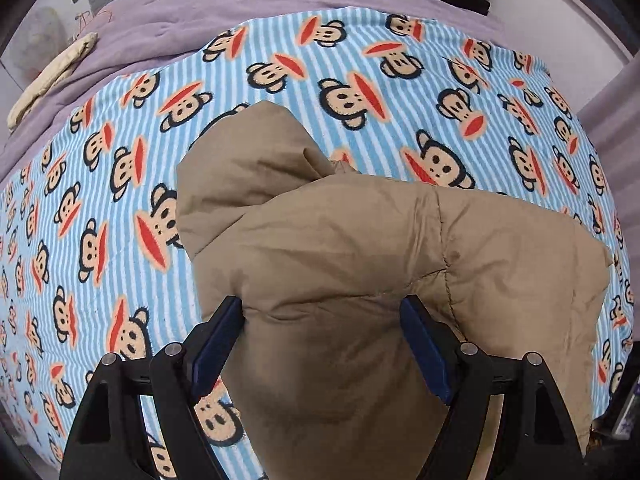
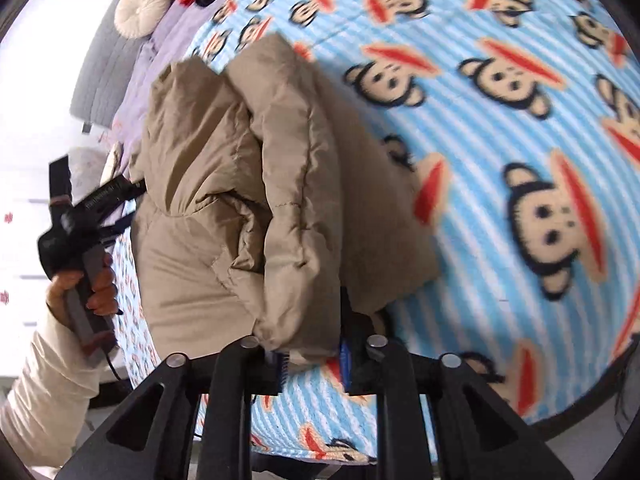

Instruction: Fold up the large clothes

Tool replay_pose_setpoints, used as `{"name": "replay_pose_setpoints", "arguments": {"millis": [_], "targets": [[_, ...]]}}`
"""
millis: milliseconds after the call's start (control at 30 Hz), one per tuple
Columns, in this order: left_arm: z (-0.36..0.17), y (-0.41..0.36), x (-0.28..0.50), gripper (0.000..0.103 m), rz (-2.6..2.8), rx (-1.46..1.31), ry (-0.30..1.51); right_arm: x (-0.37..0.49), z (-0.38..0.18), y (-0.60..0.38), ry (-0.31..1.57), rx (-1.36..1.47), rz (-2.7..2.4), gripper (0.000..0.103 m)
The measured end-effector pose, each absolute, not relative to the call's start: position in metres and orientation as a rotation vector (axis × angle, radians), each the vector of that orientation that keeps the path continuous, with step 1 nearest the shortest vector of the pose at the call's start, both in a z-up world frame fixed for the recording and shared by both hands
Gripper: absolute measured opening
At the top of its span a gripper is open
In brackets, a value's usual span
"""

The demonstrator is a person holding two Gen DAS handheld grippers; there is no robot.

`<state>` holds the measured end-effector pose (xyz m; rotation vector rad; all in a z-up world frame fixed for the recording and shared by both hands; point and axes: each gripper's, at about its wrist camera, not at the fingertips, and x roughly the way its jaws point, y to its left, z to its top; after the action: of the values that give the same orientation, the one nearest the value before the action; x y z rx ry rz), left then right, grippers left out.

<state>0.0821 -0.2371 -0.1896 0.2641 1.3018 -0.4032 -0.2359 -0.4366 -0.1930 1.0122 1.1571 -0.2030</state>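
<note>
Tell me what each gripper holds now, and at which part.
Both hold the tan jacket. The left gripper has a thick padded fold between wide-set fingers. The right gripper pinches a bunched lower edge. Which part of the garment this is, I cannot tell.

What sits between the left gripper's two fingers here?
A thick fold of the tan puffer jacket fills the gap between the left gripper fingers, shown in the left wrist view.

A home bedroom: monkey-print blanket over lilac bedding (round cushion too).
</note>
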Motion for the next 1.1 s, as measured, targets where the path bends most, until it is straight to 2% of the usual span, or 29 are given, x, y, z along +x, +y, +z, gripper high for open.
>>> {"name": "replay_pose_setpoints", "arguments": {"millis": [100, 167, 200, 233, 267, 333, 400, 433, 467, 667, 967, 1067, 1100], "targets": [[-0.187, -0.238, 0.083, 0.081, -0.391, 0.273, 1.307, -0.251, -0.159, -0.452, 1.108, 0.908, -0.311, 0.025], [-0.186, -0.237, 0.081, 0.081, -0.381, 0.282, 1.309, -0.247, -0.133, -0.455, 1.054, 0.795, -0.324, 0.034], [-0.185, -0.236, 0.08, 0.081, -0.375, 0.285, 1.309, -0.24, -0.124, -0.456, 1.033, 0.762, -0.289, 0.041], [-0.183, -0.236, 0.08, 0.081, -0.372, 0.287, 1.309, -0.231, -0.118, -0.456, 1.025, 0.745, -0.24, 0.066], [-0.182, -0.235, 0.079, 0.081, -0.368, 0.289, 1.308, -0.221, -0.115, -0.457, 1.026, 0.737, -0.19, 0.078], [-0.18, -0.233, 0.078, 0.081, -0.362, 0.295, 1.306, -0.196, -0.122, -0.452, 1.065, 0.718, -0.092, 0.077], [-0.176, -0.231, 0.076, 0.081, -0.356, 0.3, 1.303, -0.173, -0.136, -0.435, 1.158, 0.675, -0.055, 0.057], [-0.174, -0.229, 0.075, 0.081, -0.357, 0.297, 1.303, -0.166, -0.143, -0.429, 1.198, 0.657, -0.05, 0.031], [-0.171, -0.227, 0.074, 0.081, -0.359, 0.295, 1.304, -0.159, -0.155, -0.423, 1.239, 0.66, -0.034, 0.027], [-0.158, -0.222, 0.058, 0.081, -0.384, 0.328, 1.288, -0.161, -0.18, -0.412, 1.298, 0.589, -0.057, 0.026], [-0.146, -0.216, 0.033, 0.081, -0.411, 0.37, 1.282, -0.181, -0.204, -0.417, 1.317, 0.688, -0.06, 0.024], [-0.145, -0.215, 0.028, 0.093, -0.401, 0.381, 1.271, -0.184, -0.212, -0.42, 1.323, 0.727, -0.064, 0.024], [-0.145, -0.214, 0.026, 0.093, -0.399, 0.385, 1.267, -0.19, -0.211, -0.424, 1.317, 0.756, -0.066, 0.024]]}}
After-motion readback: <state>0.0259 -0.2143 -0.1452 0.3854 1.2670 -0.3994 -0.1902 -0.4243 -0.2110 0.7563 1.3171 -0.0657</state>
